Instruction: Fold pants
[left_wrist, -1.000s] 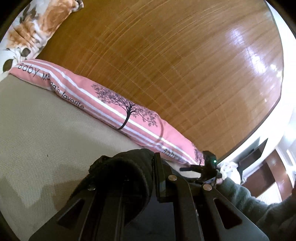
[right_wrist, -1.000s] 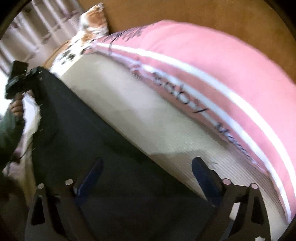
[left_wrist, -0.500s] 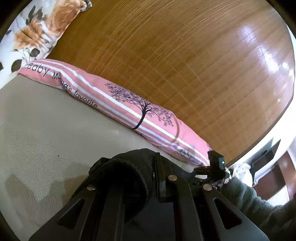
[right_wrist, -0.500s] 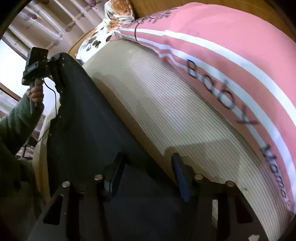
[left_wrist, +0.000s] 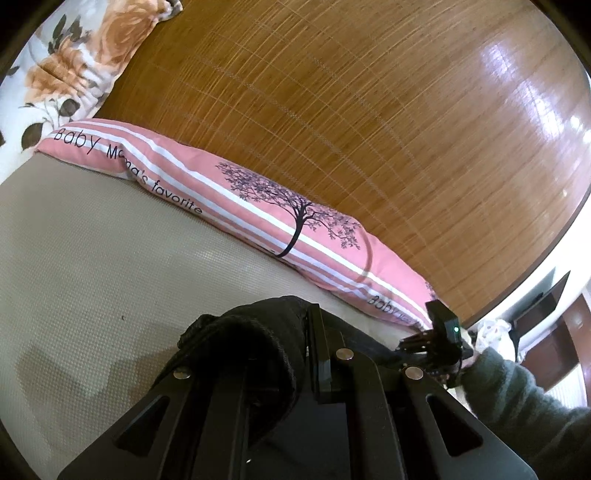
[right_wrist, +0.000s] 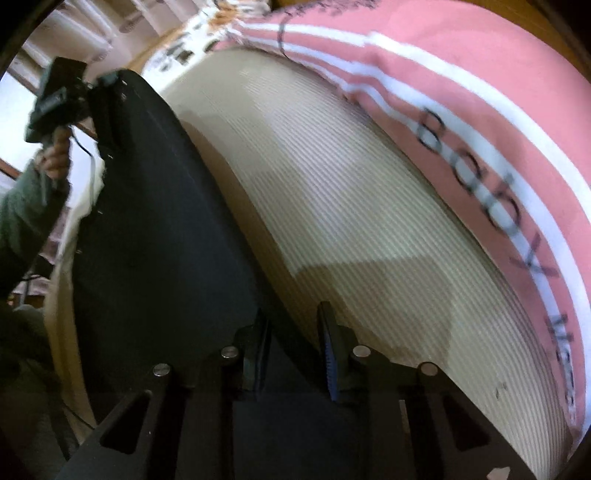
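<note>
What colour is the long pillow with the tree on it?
Pink with white stripes, on the pillow; clearest in the left wrist view.

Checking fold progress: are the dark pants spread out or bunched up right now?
Mostly spread: the pants lie as one long flat panel on the beige mat, bunched only where the left claw grips them.

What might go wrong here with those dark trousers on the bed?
The right gripper is closing on just the edge of the dark trousers; a thin pinch may slip free. The left gripper clamps a thick bunch of cloth, so the fold could come out lumpy. The pink striped pillow lies close and could get nudged.
</note>
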